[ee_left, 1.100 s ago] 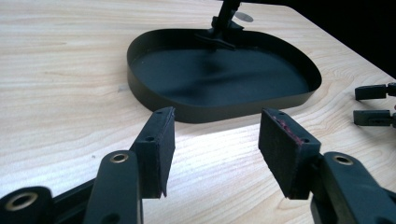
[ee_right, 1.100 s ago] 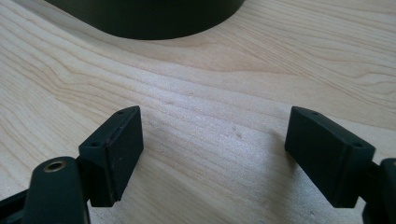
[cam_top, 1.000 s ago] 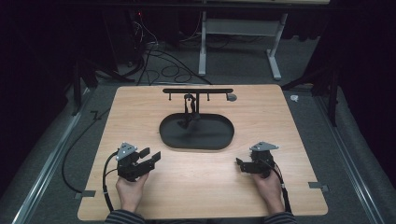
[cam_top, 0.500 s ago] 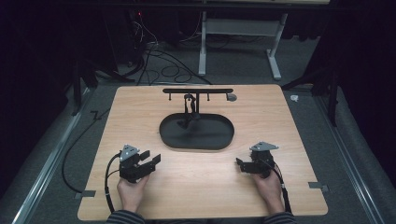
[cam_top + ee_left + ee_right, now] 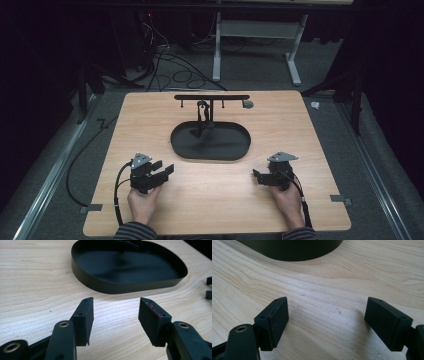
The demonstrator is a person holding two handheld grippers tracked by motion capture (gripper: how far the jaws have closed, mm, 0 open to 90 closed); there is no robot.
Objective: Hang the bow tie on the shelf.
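The left gripper (image 5: 159,173) is seen near the front left corner of the pale rectangular wooden worktop (image 5: 125,125), held in the person's left hand (image 5: 143,202). Its black jaws are set well apart with nothing between them; in the left gripper view (image 5: 115,311) bare wood grain is visible in the gap. The jaws are pointed toward the right and slightly toward the far edge. A black cable is trailed from the gripper toward the front edge.

A shallow black oval metal tray (image 5: 182,150) is placed at the middle of the worktop, nearer the far edge than the front edge. It is well apart from both grippers. In the left gripper view its low wall (image 5: 120,287) is seen ahead of the jaws, and the interior appears dark; contents cannot be told. A thin black T-shaped metal stand (image 5: 211,97) is raised at the far side of the tray, with small pegs under its crossbar and a dark item hung from it.

The right gripper (image 5: 260,178) is seen near the front right corner, held in the right hand (image 5: 287,202). Its jaws are likewise spread wide and empty; in the right gripper view (image 5: 325,312) only worktop is seen between them, with the tray's wall (image 5: 294,252) further ahead.
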